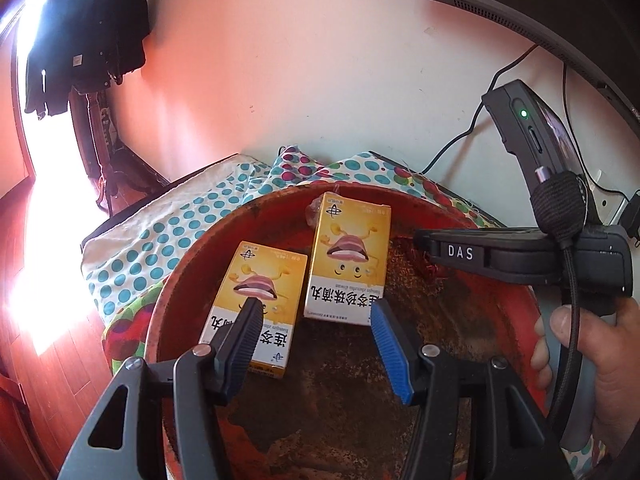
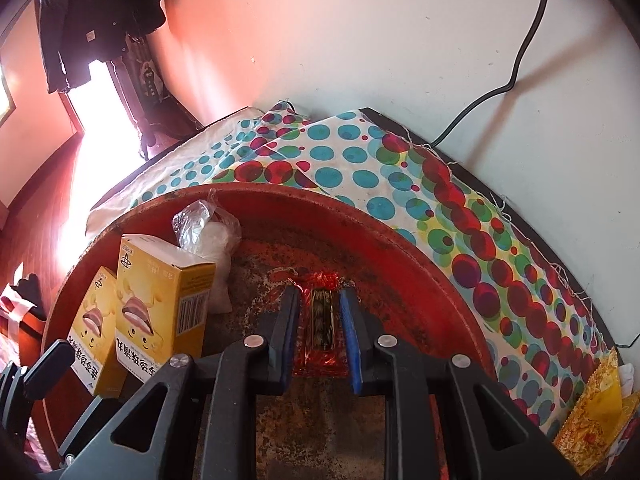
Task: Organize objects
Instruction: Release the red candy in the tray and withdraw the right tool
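Spotted cloth [image 2: 360, 152] covers the bench under a worn red tray [image 2: 360, 216]. Angled down, the right gripper [image 2: 319, 330] straddles a red-wrapped snack [image 2: 320, 312], fingers barely parted. Beside it, the left gripper [image 1: 316, 328] hangs released over two yellow boxes [image 1: 348, 256].

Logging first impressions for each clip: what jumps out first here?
Two yellow cartoon-face medicine boxes lie side by side in a worn red round tray on a polka-dot cloth. The right gripper straddles a red-foil snack packet at the tray's middle, while the left gripper hovers open over the boxes.
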